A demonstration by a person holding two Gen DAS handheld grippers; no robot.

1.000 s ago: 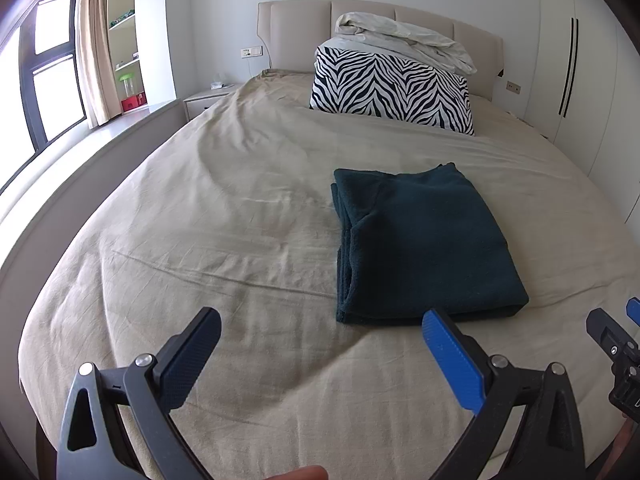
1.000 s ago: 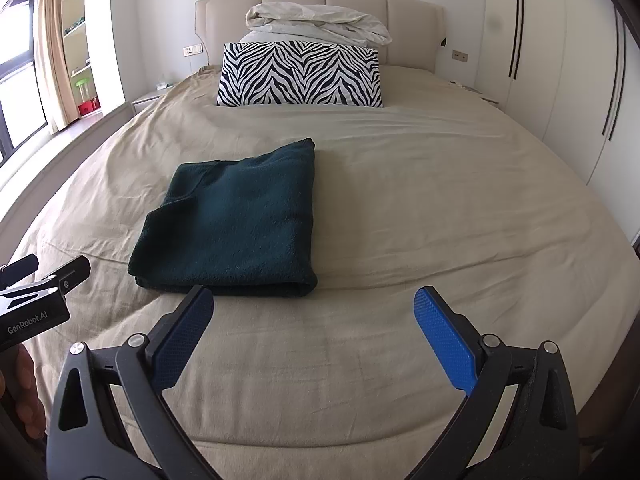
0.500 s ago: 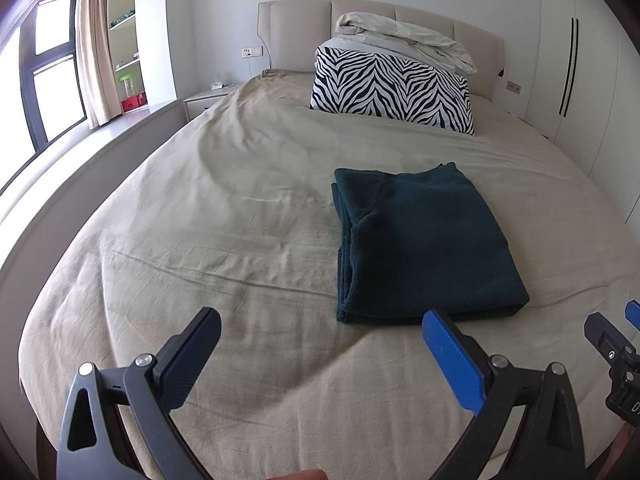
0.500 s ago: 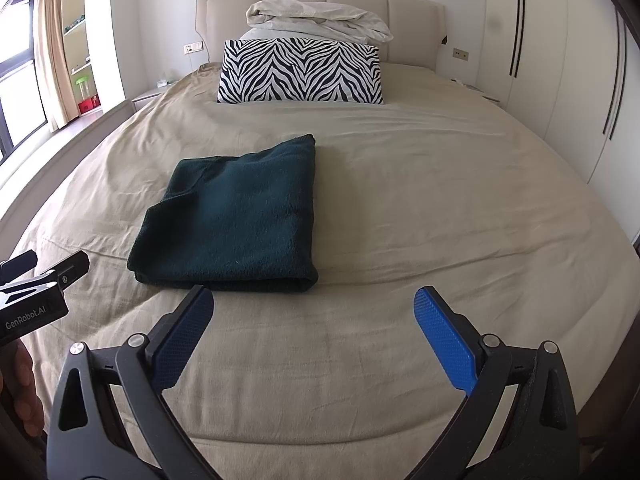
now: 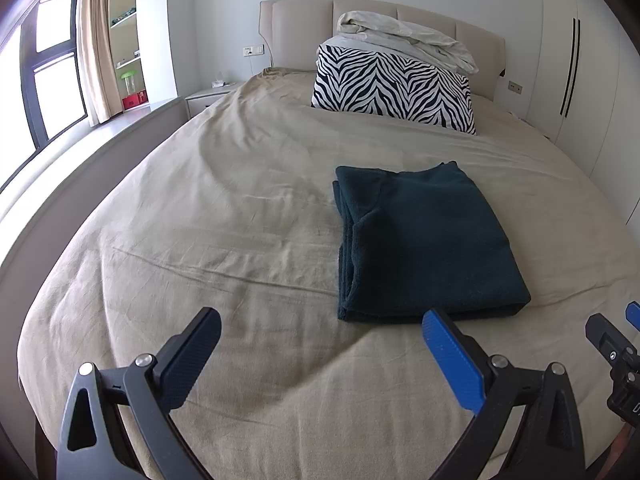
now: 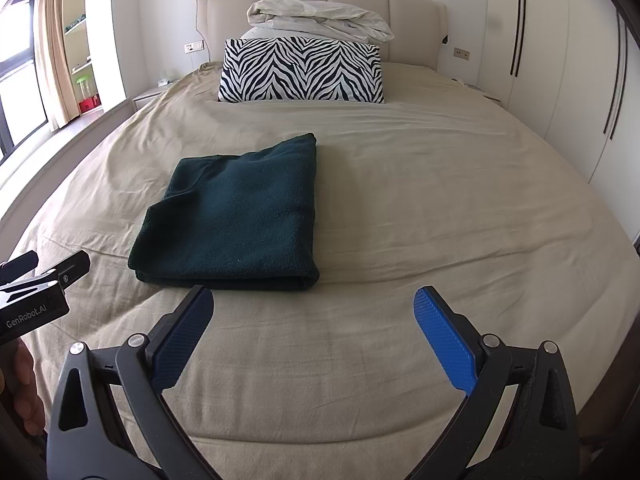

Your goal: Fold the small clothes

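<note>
A dark green garment (image 5: 424, 240) lies folded into a neat rectangle on the beige bed sheet (image 5: 240, 220). It also shows in the right wrist view (image 6: 236, 216). My left gripper (image 5: 320, 344) is open and empty, held above the sheet just in front of the garment's near edge. My right gripper (image 6: 314, 320) is open and empty, held in front of the garment's near right corner. Each gripper shows at the edge of the other's view.
A zebra-print pillow (image 5: 394, 84) and a rumpled white duvet (image 5: 404, 38) sit at the headboard. A window and shelves stand at the left, white wardrobe doors (image 6: 560, 60) at the right. The bed's foot edge lies below the grippers.
The right gripper has come slightly closer to the garment. The left gripper and the garment have barely moved.
</note>
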